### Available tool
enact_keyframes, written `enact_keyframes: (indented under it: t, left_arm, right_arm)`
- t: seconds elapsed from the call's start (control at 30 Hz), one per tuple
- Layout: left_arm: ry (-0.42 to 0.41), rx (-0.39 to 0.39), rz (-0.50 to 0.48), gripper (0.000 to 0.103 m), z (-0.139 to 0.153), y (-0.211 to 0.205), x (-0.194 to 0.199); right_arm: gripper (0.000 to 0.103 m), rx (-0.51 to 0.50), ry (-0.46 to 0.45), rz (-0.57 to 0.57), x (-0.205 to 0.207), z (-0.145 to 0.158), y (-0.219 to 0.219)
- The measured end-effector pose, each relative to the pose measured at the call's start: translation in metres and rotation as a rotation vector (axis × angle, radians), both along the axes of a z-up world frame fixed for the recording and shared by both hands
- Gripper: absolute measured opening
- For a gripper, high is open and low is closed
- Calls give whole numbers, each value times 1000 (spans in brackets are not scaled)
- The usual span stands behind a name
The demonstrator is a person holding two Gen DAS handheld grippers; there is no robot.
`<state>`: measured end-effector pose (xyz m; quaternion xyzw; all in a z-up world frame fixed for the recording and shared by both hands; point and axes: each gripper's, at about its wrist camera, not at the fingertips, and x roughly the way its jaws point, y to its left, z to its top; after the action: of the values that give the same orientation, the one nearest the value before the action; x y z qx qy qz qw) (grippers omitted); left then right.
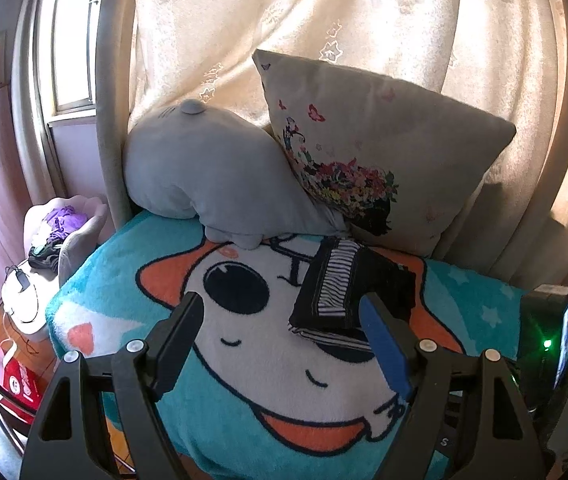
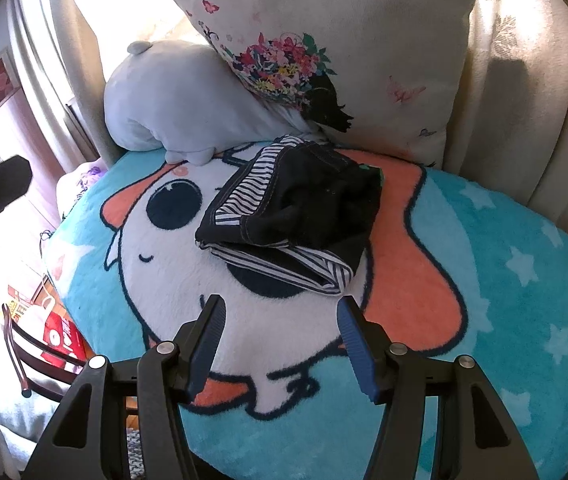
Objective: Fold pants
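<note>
Left wrist view. Pants (image 1: 347, 288), dark fabric with a black-and-white striped lining or panel, lie folded into a compact bundle on the cartoon-print fleece blanket (image 1: 244, 360), just in front of the floral pillow (image 1: 371, 152) and beside the grey plush toy (image 1: 212, 168). Left gripper (image 1: 284, 344) hangs above the blanket with its jaws spread wide and nothing between them; its blue-padded finger crosses in front of the bundle's near right corner, so that corner is hidden. Whether the pad touches cloth cannot be told. A black device with a green light sits at the right edge, partly cut off.

Right wrist view. Right gripper (image 2: 280, 340) is likewise spread and empty, poised just short of the pants (image 2: 295, 216), apart from them. Layers show here: striped edge on the left, dark top fold, a striped fold poking out at the near right.

Handling, as a judgement: light, soft, limp cloth; layers would likely slide or spring open if lifted by one layer only. Best hold is probably a pinch across all layers at the near folded edge, or at two corners. Fleece beneath may drag. Waistband and leg ends cannot be picked out; the far side under the pillow is hidden. Fold looks near complete.
</note>
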<state>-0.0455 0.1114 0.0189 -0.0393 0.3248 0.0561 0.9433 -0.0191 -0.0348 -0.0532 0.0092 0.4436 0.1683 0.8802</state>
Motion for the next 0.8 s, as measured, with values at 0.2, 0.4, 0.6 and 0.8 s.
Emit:
enact_keyframes:
  t: [0.2, 0.4, 0.6, 0.8]
  left_arm:
    - [-124, 89, 100, 99, 22, 5, -7]
    - [-192, 184, 184, 103, 37, 10, -2]
    - [-6, 68, 74, 103, 8, 19, 33]
    - [115, -12, -35, 103, -20, 18, 55]
  right_arm:
    - [63, -8, -1, 2, 7, -1, 8]
    - [63, -13, 3, -30, 16, -3, 7]
    - [64, -27, 21, -66, 27, -9, 6]
    - [67, -55, 27, -105, 37, -14, 5]
